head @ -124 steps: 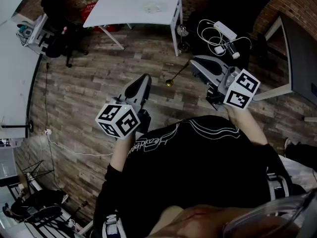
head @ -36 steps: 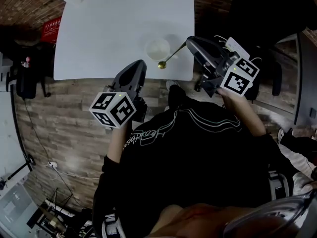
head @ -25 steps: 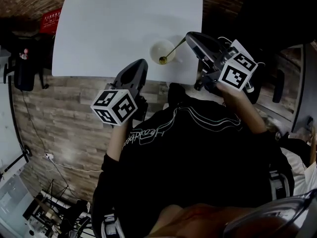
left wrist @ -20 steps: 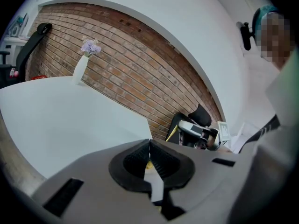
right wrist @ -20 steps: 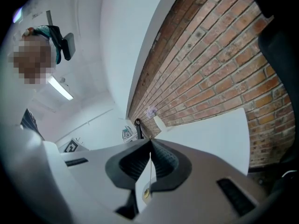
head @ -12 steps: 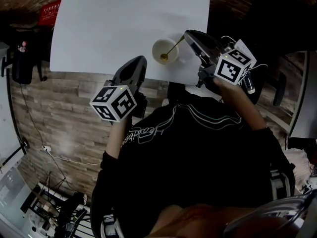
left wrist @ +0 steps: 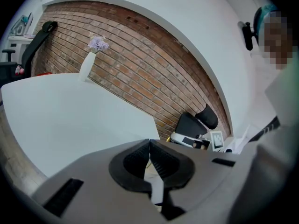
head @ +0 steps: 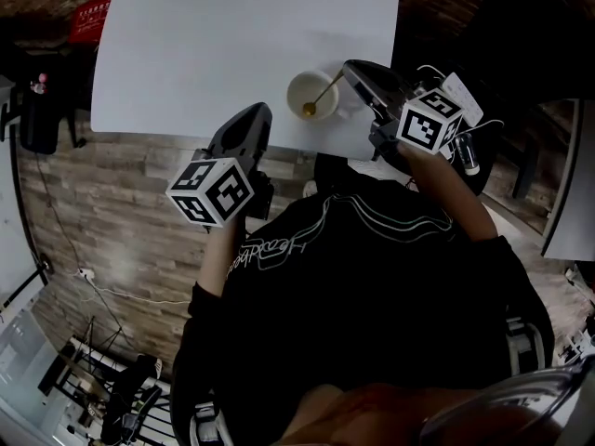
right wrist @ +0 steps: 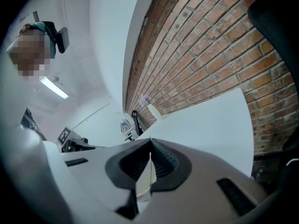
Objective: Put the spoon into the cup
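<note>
**While the right gripper pinches the spoon, its bowl sits inside the cup**

Where the wooden floor meets it, a broad white table fills the top of the head view. In the left gripper view a brick wall stands behind the table's far edge. Below the table's near edge the person's black top takes up most of the lower frame, with both arms reaching forward.

The left gripper hangs at the table's near edge, to the left of the cup and apart from it. Its own view shows the two ribbed pads pressed together with nothing clamped between them. The right gripper is over the table's right part, just beside the cup on its right. Its jaws are closed on the thin handle of the spoon, which shows as a fine line between the pads in the right gripper view.

A slim white vase with pale purple flowers stands upright at the table's far side, well apart from everything else. The cup, white and round, stands upright near the table's front edge, toward its right corner. The spoon slants down from the right gripper's tips across the cup's rim. Its gold bowl lies inside the cup, toward the near side.
</note>
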A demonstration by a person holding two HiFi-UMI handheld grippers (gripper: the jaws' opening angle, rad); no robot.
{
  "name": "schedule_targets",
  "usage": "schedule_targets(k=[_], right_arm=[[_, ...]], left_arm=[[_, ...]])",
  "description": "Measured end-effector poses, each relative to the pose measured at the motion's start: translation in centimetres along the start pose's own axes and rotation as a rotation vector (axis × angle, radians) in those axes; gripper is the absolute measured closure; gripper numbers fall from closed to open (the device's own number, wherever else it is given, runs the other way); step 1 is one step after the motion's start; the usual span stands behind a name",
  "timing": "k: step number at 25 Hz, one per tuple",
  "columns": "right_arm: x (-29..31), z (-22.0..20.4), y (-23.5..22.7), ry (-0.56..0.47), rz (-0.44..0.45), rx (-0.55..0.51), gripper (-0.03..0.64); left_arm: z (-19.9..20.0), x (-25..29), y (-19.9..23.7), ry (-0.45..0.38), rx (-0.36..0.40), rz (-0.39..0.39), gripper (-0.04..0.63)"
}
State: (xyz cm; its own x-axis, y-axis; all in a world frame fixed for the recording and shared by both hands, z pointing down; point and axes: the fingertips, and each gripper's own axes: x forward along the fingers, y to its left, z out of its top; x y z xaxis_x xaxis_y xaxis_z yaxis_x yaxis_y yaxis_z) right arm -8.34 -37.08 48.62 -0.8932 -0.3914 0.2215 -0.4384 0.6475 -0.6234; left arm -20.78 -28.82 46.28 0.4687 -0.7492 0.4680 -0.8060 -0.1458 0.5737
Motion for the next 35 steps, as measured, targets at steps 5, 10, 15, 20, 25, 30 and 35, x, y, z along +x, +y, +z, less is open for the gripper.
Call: schedule_targets(k=[5,10,15,20,25,30,35], right_arm=[[0.5,-0.6,0.2,-0.002,0.017,0.002,0.617],[0.6,-1.3,-0.4,0.008,0.012,-0.005,0.617],[0.7,-1.4,-0.7,0.004,-0.004,0.001,0.617],[0.8,-1.4,-0.8,0.009,-0.01,-0.004,0.616],[0.6,-1.4,-1.0,-0.001,-0.03,-0.005,0.615],[-0.5,-0.6,-1.3,-0.028,-0.073,-0.005,0.615],[-2.1,1.1,0.0,-0.08,-0.094,-0.042,0.615]], left_arm=[[0.2,-0.3,0.5,-0.006,-0.002,0.007,0.591],[0.0,-0.3,1.0,-0.007,-0.009,0.017,0.591],[-0.2,-0.7,1.4,-0.011,-0.017,0.016,0.591],[-0.3,-0.9,1.3,-0.008,-0.019,0.014,0.591],[-0.4,-1.2,1.0,-0.008,-0.013,0.009,0.591],[-0.6,-1.7,0.5,-0.015,-0.003,0.004,0.591],[-0.4,-2.8,-0.4,-0.029,0.014,-0.013,0.591]])
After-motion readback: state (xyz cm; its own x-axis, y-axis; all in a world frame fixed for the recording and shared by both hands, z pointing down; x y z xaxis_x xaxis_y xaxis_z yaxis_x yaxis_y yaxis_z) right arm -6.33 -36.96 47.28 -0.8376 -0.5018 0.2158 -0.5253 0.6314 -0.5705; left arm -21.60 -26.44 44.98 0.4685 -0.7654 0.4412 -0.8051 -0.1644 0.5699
